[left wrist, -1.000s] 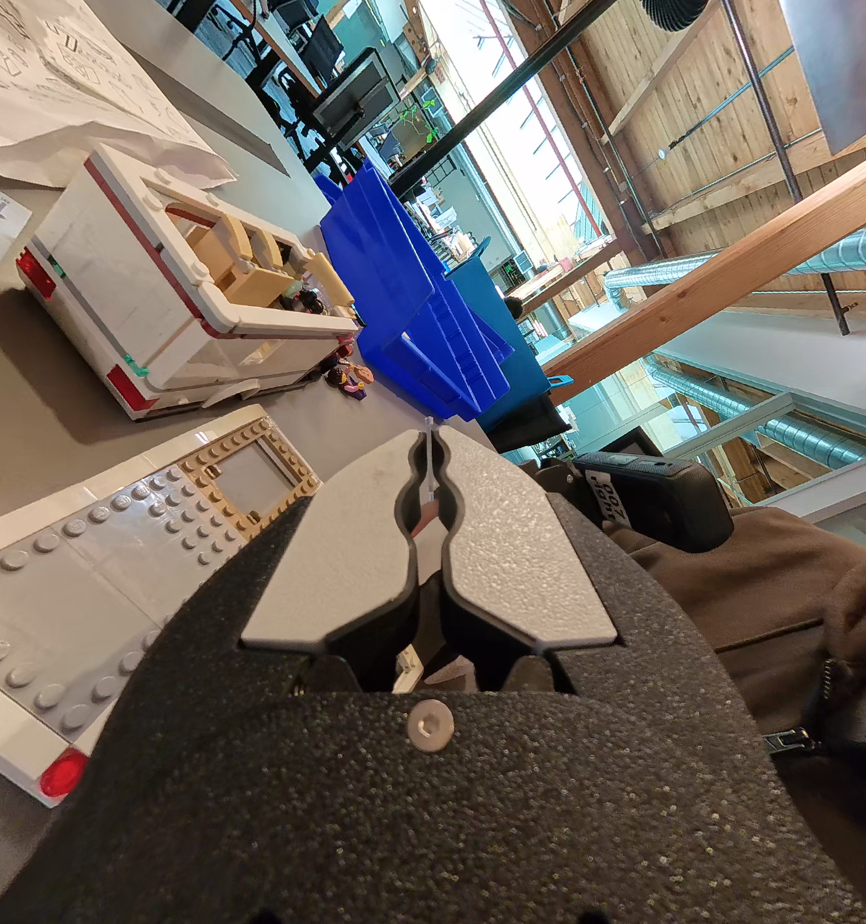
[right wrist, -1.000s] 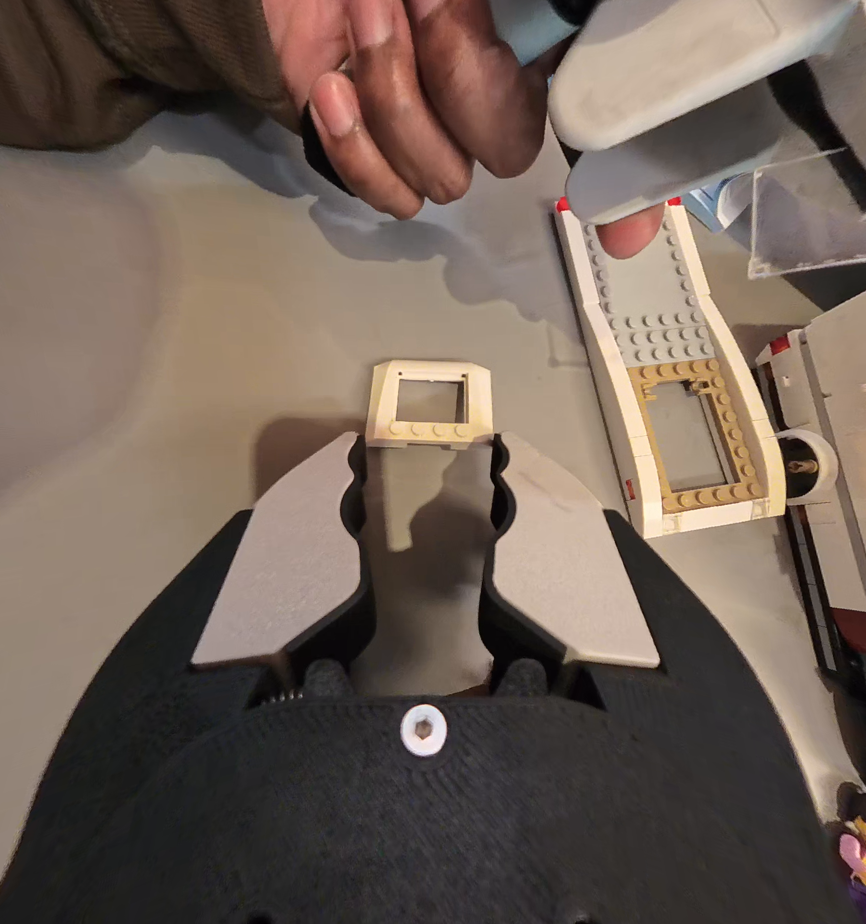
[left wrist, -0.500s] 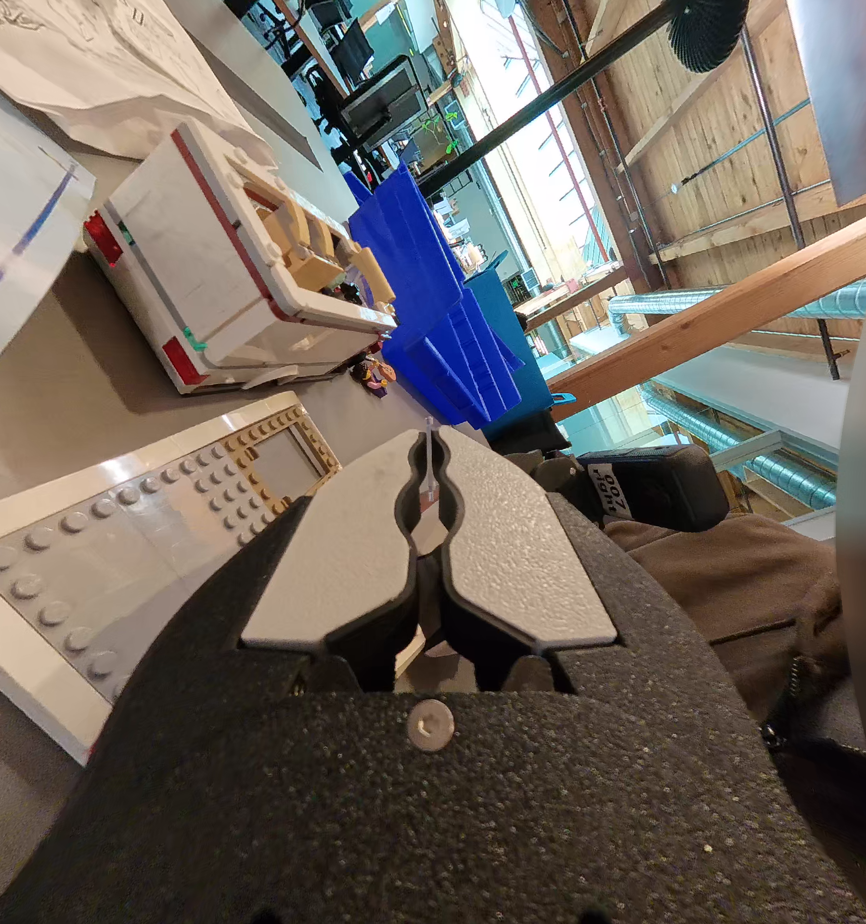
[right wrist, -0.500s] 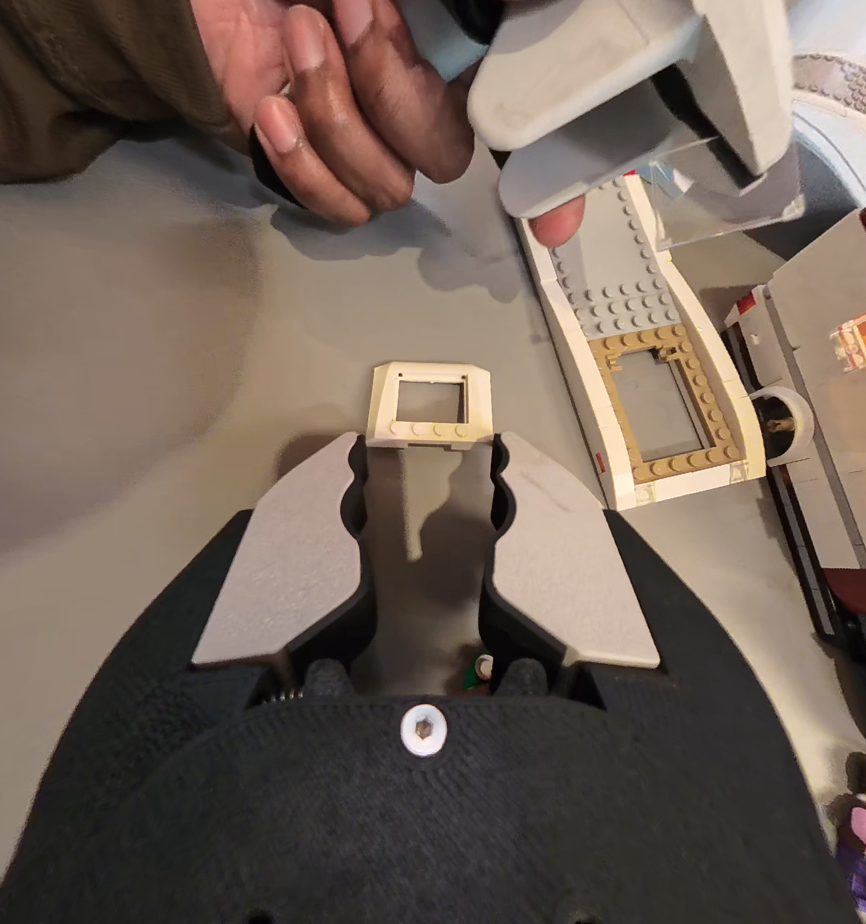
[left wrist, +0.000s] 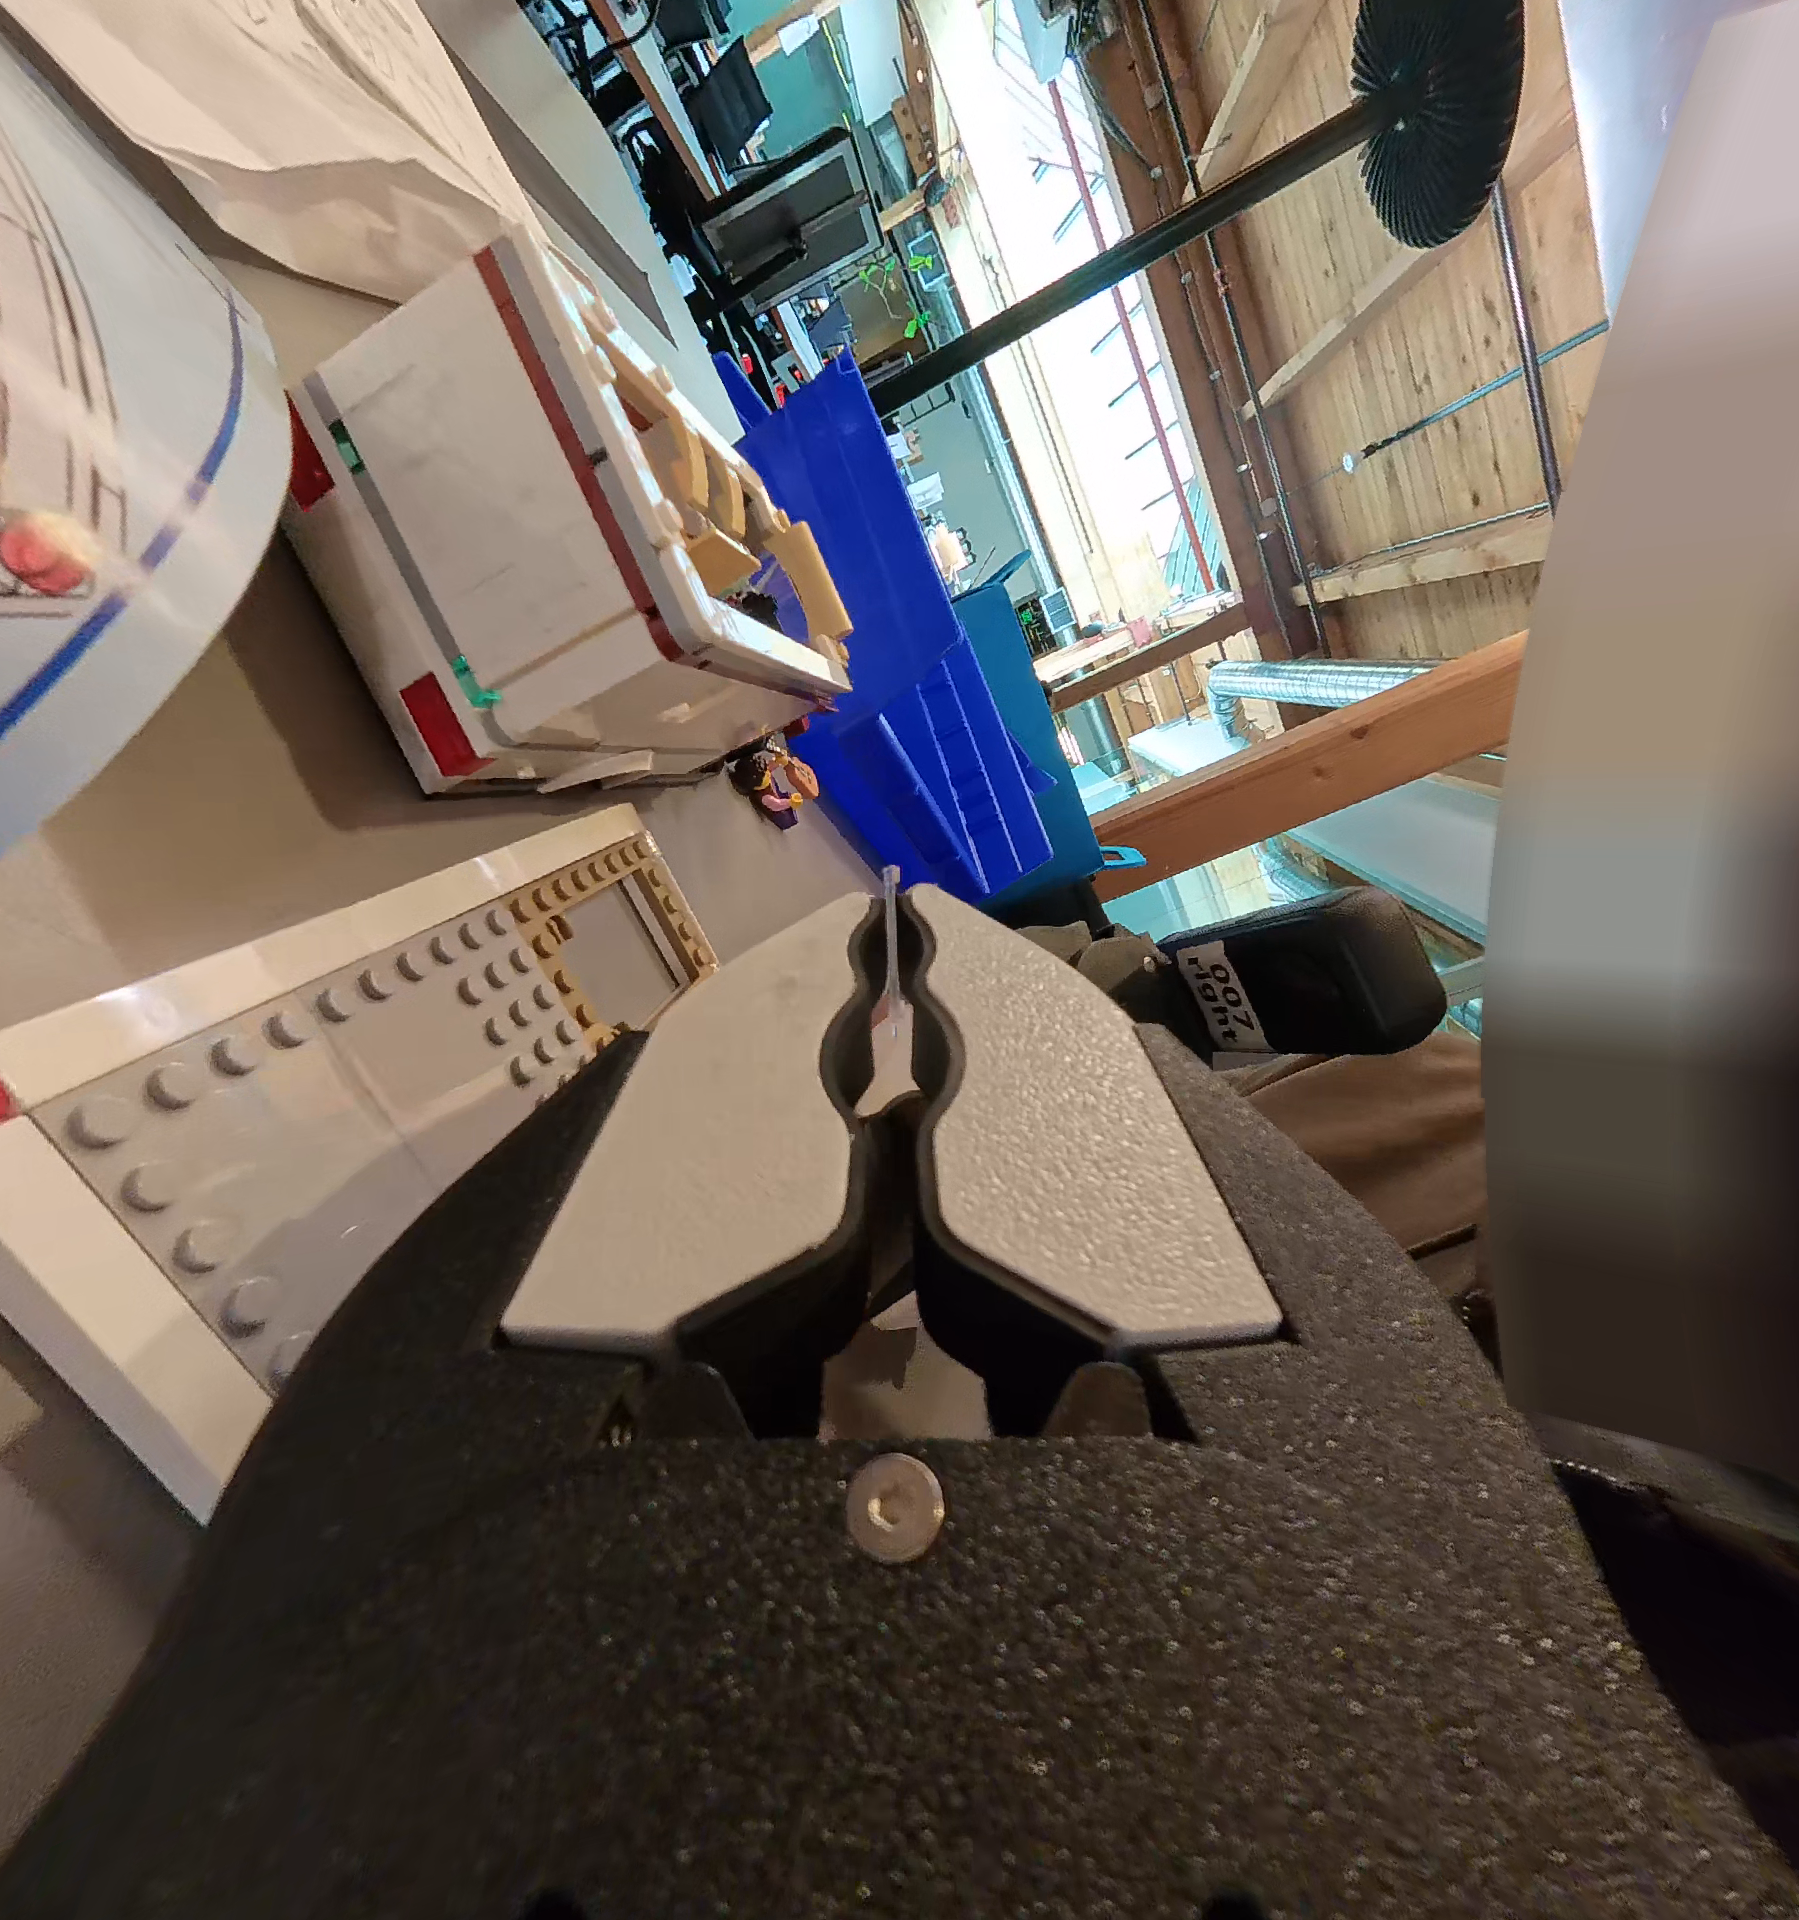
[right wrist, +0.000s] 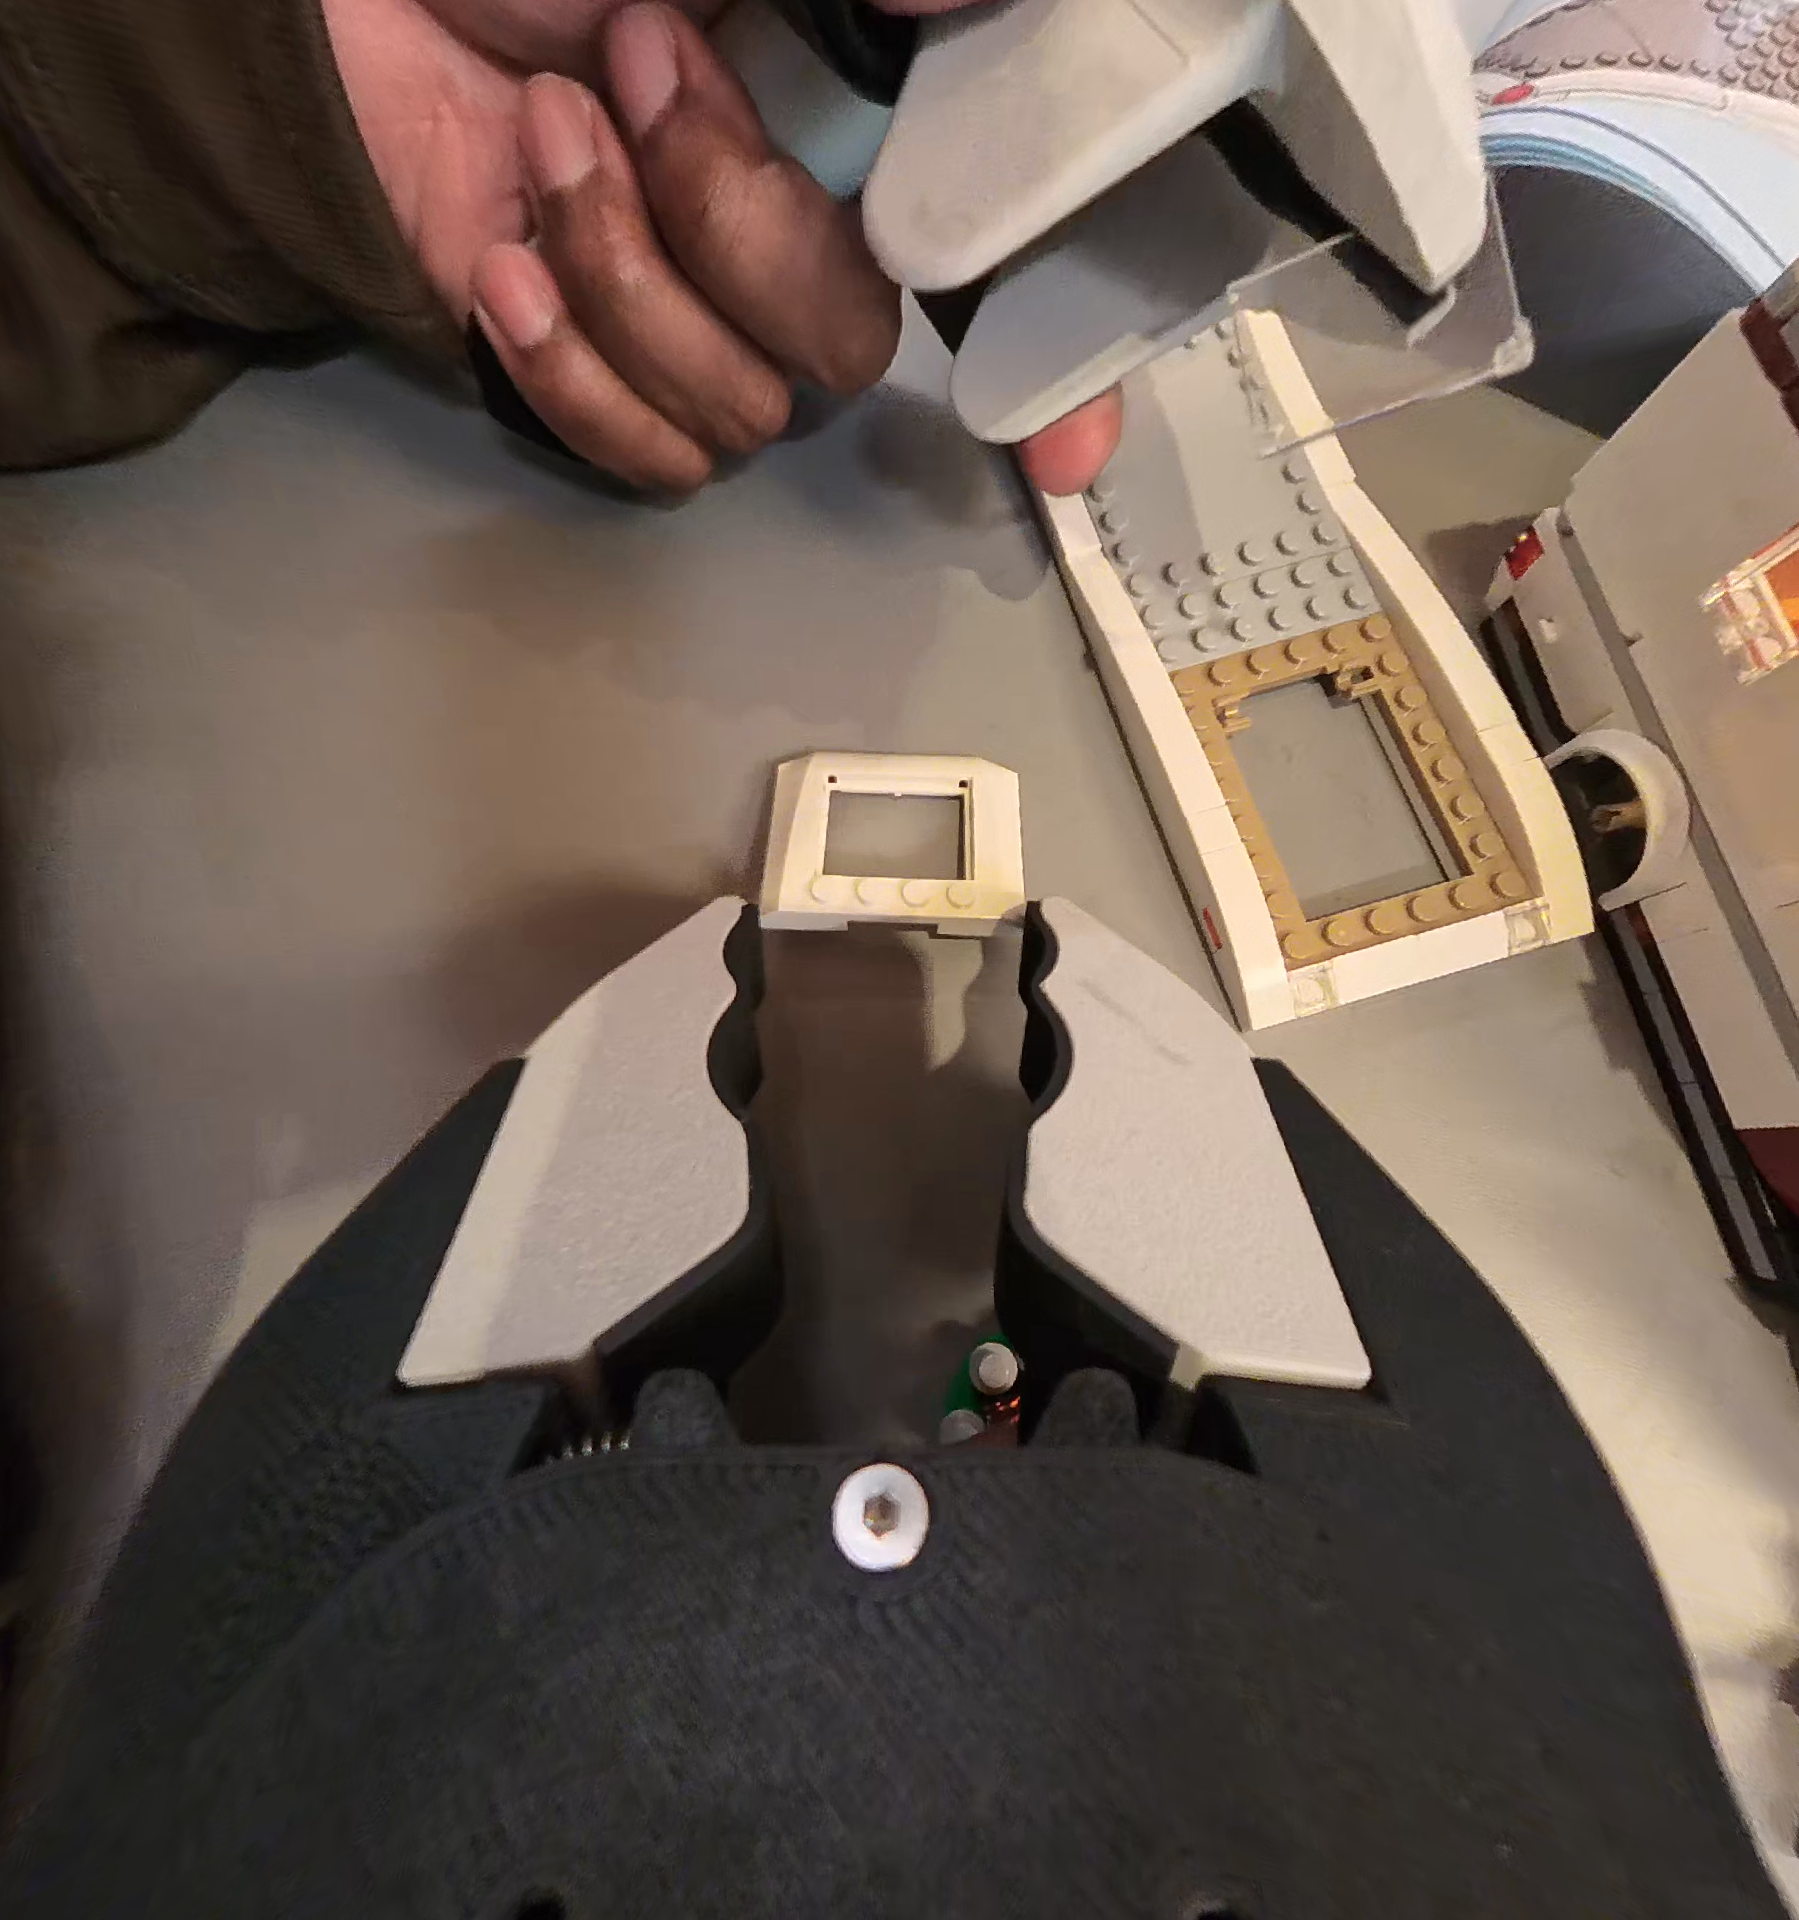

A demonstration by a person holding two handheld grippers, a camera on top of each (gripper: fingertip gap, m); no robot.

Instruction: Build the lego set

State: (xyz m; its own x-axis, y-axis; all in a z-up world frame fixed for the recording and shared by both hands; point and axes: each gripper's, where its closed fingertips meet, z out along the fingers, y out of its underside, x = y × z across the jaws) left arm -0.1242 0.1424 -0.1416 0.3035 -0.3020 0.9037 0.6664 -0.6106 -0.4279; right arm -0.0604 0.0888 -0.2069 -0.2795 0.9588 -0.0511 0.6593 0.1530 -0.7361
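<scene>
1. A small cream-white plastic brick window frame (right wrist: 895,844), with a square opening and a row of four studs along its near edge, lies flat on the grey table (right wrist: 355,727).
2. The right tongs (right wrist: 890,920) are spread wide. The frame's near edge sits just at their two grey fingertips (right wrist: 1066,935), filling the width between them. Whether the pads press on its sides cannot be told. Most of the frame lies beyond the tips.
3. The left tongs (left wrist: 890,914) are pressed together on a thin clear plastic pane (left wrist: 891,966), seen edge-on between the grey fingers, its tip sticking out past them.
4. In the right wrist view the left tongs (right wrist: 1394,301) hang above the table at the far right, held by a person's hand (right wrist: 646,301) in a dark olive sleeve (right wrist: 147,208). The clear pane (right wrist: 1435,353) juts out from between the fingers, a bent lip at its end.
5. Below that pane and right of the frame lies a long white brick panel (right wrist: 1290,727), grey-studded on top, with a tan studded border around a rectangular hole. It is near the frame but apart from it.
6. Farther right stands a white brick vehicle body (left wrist: 500,582) with dark red trim and red corner pieces.
7. Beyond it are a small toy figure (left wrist: 775,784), blue plastic bins (left wrist: 874,623) and printed paper sheets (left wrist: 282,114).
</scene>
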